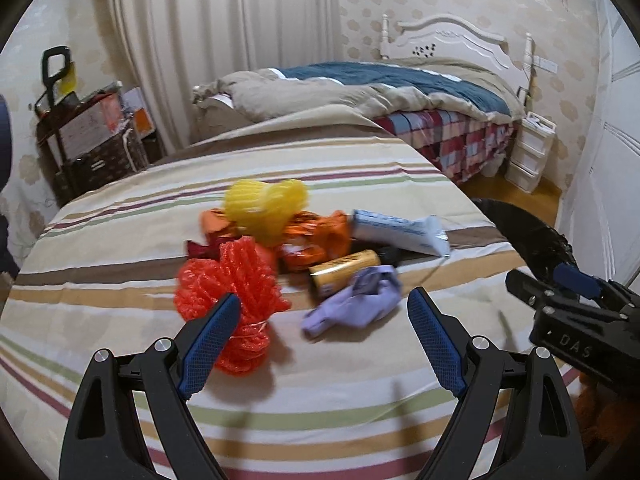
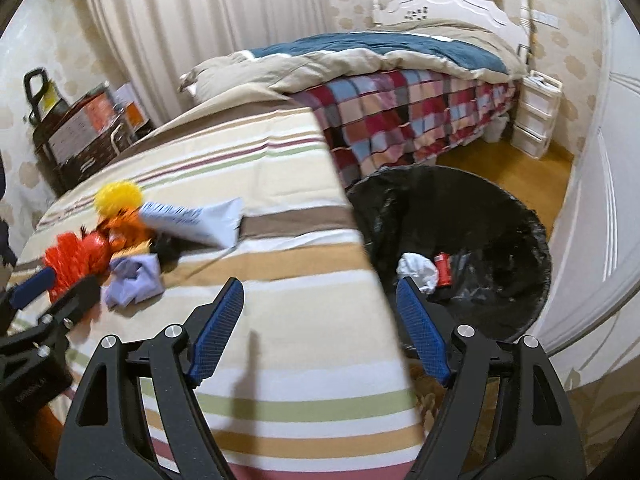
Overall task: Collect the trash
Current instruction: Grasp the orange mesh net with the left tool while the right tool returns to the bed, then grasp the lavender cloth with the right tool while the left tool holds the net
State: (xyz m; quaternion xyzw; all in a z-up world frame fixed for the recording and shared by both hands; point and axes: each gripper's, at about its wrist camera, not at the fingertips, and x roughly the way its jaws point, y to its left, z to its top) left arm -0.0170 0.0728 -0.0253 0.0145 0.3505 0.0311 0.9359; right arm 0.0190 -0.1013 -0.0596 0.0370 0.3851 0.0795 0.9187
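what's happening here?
Trash pickup on a striped bed. Both grippers are open and empty. The left gripper hovers over the pile: red net, yellow net, orange wrappers, tube, can and purple cloth. The right gripper sits near the bed's edge beside the black-lined bin, which already holds a white wad and a red can.

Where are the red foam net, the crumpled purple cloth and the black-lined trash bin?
Red foam net (image 1: pixel 228 276), left wrist view, its upper bulge.
Crumpled purple cloth (image 1: pixel 356 304), left wrist view, its middle.
Black-lined trash bin (image 2: pixel 500 216), right wrist view, inner liner wall.
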